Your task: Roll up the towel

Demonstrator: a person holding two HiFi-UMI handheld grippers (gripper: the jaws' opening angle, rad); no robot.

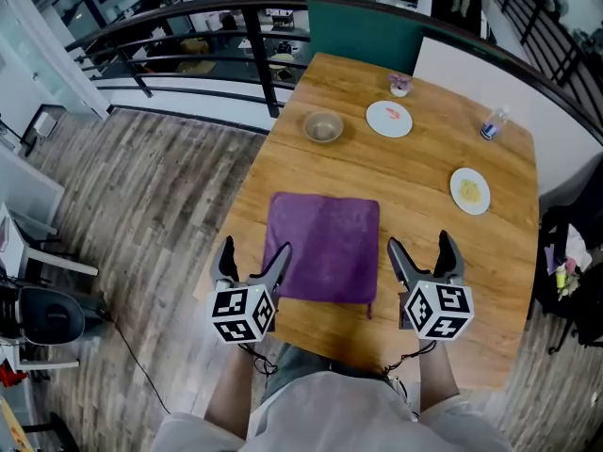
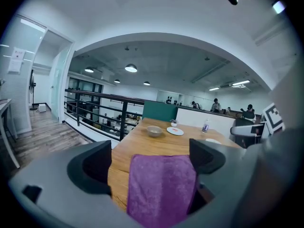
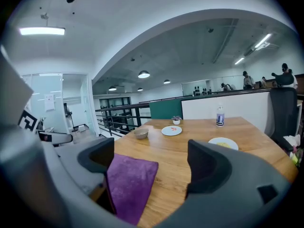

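A purple towel lies spread flat and square on the wooden table, near its front edge. My left gripper hovers at the towel's near left corner with its jaws apart and nothing between them; the left gripper view shows the towel lying between and ahead of the jaws. Just off the near right corner, my right gripper stands open and empty over bare wood. In the right gripper view the towel lies low at the left.
Farther back on the table stand a small bowl, a white plate, a little potted plant, a water bottle and a second plate at the right. A black railing borders the table's far left.
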